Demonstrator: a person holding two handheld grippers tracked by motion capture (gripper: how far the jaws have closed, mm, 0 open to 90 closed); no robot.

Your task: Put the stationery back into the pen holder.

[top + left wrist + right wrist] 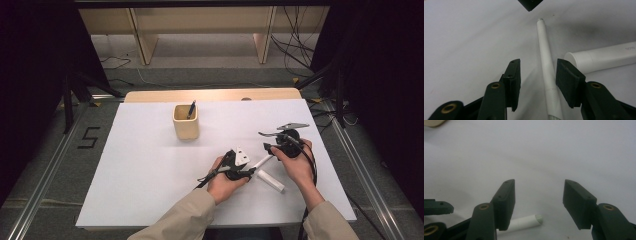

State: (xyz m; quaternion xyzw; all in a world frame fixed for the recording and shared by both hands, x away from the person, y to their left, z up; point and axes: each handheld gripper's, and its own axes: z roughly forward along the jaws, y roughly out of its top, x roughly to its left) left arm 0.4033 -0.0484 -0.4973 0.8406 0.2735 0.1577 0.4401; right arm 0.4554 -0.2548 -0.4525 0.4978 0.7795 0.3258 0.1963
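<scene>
Landmark: white pen body, lying on white sheet, near front right.

- Nearest: white cap, just beside pen body, on person's side; open end faces pen in left gripper view.
- Left gripper: jaws apart, straddling pen body; pads not pressing on it; gap visible each side.
- Right gripper: at far end of pen body; jaws apart, nothing between them; pen tip lies beside one jaw.
- Farthest: beige cup holding dark pen, well beyond pen body, toward table's far edge.
</scene>
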